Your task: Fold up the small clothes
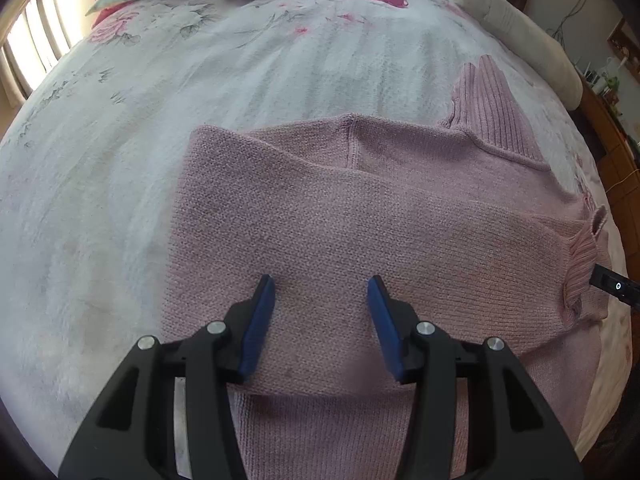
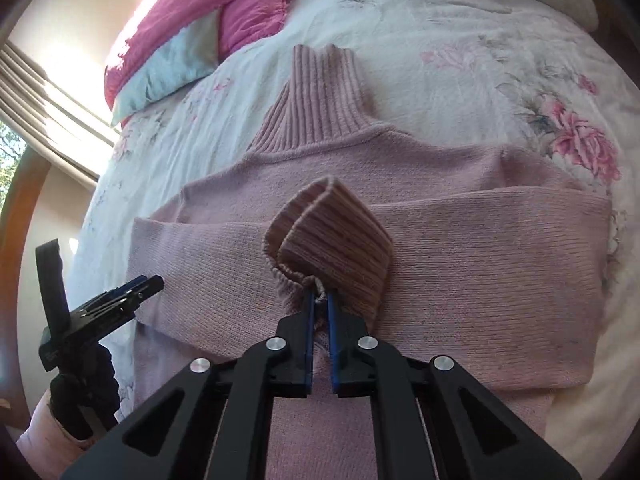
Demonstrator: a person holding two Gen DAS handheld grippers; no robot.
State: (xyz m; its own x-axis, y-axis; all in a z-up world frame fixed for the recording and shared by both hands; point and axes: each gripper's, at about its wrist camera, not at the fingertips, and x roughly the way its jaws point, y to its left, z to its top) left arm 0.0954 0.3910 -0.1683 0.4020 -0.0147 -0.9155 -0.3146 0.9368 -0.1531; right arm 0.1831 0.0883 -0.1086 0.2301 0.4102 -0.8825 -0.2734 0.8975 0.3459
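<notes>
At the far left of your right wrist view, the window (image 2: 24,92) with its slatted blind lets in bright daylight beside the bed. Next, your left hand-held gripper (image 1: 321,286) hangs over the lower left part of the pink sweater (image 1: 360,220), its blue pads (image 1: 260,320) spread wide with nothing between them; you see the same tool from the side at the left edge of the right wrist view (image 2: 136,286), held by your dark-gloved hand (image 2: 84,392) at the sweater's folded left edge. The pink sweater (image 2: 460,248) lies flat on the bed, across the white floral bedspread (image 1: 120,160), with its ribbed turtleneck collar (image 2: 320,96) pointing toward the pillows. One sleeve is laid across the body, giving a straight folded edge on the left. At centre, your right hand-held gripper (image 2: 319,300) is closed to a narrow gap on the ribbed cuff (image 2: 332,232) of a sleeve, and the cuff stands up in a doubled loop above the sweater's chest. The tip of that tool shows at the right edge of the left wrist view (image 1: 612,286), just beside the cuff (image 1: 584,256). Behind, toward the head of the bed, lie a pale blue pillow (image 2: 176,64) and pink pillows (image 2: 224,8). On the right, the bedspread's pink rose print (image 2: 580,140) sits clear of the sweater's right fold, and a cream bolster (image 1: 532,52) runs along the bed's far right side.
</notes>
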